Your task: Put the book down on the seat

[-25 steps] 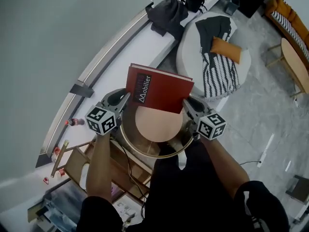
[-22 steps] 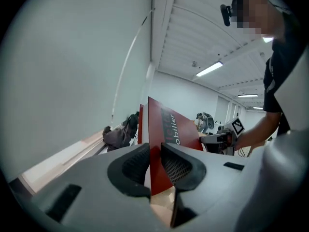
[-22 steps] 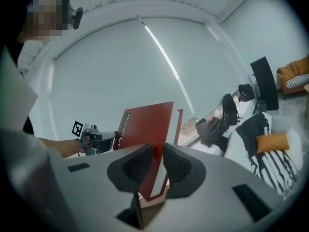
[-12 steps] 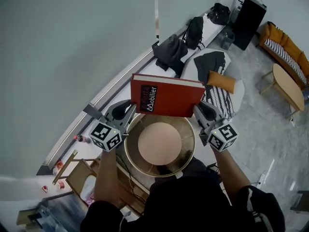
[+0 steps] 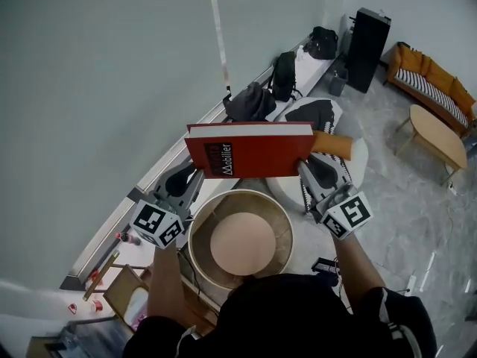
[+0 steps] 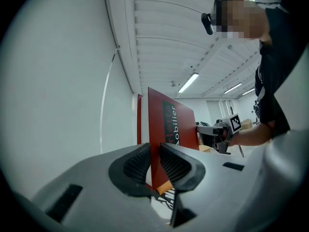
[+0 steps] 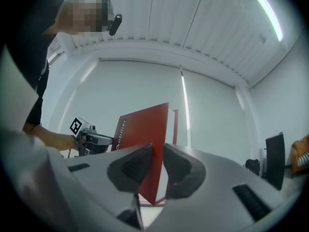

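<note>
Evidently the left gripper (image 6: 154, 167) had just been closing its jaws, and its ribbed pads pressed on both faces of the red book (image 5: 252, 152) at the lower left corner, the jaws only narrowly apart with the book filling the gap. The right gripper (image 7: 157, 166) was clamped the same way on the opposite lower corner, its pads tight against the cover on either side. Between the two, the book hung in the air with its long edge level, the cover with its white lettering tilted toward the head camera and the pale page edge showing along the top. Each gripper pointed roughly level toward the other, and each gripper view showed the far gripper beyond the book. The marker cubes (image 5: 156, 224) sat near the person's forearms, low in the head view. Directly below the book, well apart from it, stood the round seat (image 5: 242, 243), a pale cushion inside a wooden rim. Behind the book lay a white pouf (image 5: 361, 152) carrying a striped throw (image 5: 319, 115) and an orange cushion (image 5: 332, 145). Farther off, dark bags (image 5: 250, 101) rested on a ledge along the wall, near a black cabinet (image 5: 370, 40), an orange sofa (image 5: 428, 88) and an oval table (image 5: 437, 134).
</note>
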A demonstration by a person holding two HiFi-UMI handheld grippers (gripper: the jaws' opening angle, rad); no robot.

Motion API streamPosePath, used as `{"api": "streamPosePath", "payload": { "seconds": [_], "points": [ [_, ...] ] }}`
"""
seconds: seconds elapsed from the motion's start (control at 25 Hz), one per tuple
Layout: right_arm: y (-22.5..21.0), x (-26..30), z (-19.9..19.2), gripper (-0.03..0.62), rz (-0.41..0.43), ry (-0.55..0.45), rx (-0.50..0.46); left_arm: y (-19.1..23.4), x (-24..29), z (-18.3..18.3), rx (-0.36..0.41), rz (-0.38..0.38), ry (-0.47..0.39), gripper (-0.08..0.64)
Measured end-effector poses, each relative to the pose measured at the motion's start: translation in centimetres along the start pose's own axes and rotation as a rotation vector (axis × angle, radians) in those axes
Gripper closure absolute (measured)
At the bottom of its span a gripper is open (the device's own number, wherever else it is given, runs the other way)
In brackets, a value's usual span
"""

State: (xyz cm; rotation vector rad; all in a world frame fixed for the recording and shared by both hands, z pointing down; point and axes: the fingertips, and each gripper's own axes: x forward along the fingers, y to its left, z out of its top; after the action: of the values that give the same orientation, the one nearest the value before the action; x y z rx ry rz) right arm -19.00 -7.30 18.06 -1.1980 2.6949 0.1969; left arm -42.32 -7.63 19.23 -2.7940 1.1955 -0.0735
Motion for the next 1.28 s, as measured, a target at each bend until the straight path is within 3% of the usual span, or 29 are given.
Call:
{"api": "streamPosePath", "payload": {
  "seconds": [0.44,1.12,1.28],
  "points": [
    [-7.2,-10.9,2.7,0.515,-0.053,-0.021,-0.042,-9.9,8.1,2.7,0.014,-0.078,-0.02,0.485],
    [-21.4,-32.3,8.2,0.517,-0.301,-0.019,-0.154,-29.6,26.5,5.7,0.006,-0.396,-0.057,0.488],
    [-24.0,-39.0,10.2,0.517,-0.382,-0.007,-0.135,-36.4,29.9,6.4,-0.01,-0.488,-0.017,0.488]
  ]
}}
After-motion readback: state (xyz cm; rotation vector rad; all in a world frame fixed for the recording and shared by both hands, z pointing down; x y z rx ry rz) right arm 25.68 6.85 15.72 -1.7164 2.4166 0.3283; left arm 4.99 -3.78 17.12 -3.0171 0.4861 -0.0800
